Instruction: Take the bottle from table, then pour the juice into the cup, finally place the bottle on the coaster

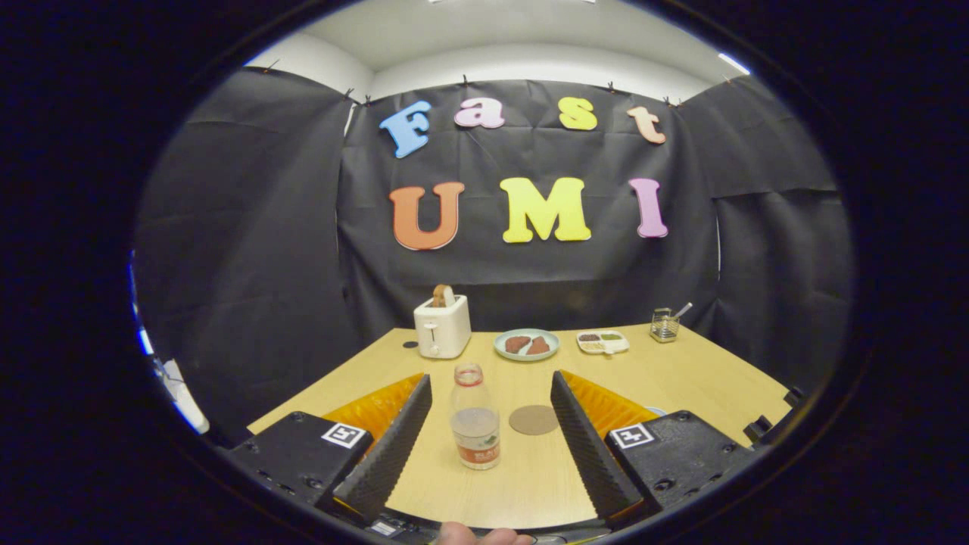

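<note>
Though untouched, clear bottle point(475, 418) between spread ribbed fingers point(394, 443).

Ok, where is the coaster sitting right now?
In the gripper view, the round coaster lies flat on the table, just right of the bottle and apart from it, between the open gripper fingers.

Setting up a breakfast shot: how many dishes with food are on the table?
2: a round plate right of the toaster, and a divided tray just right of it. Both lie beyond the open gripper.
</note>
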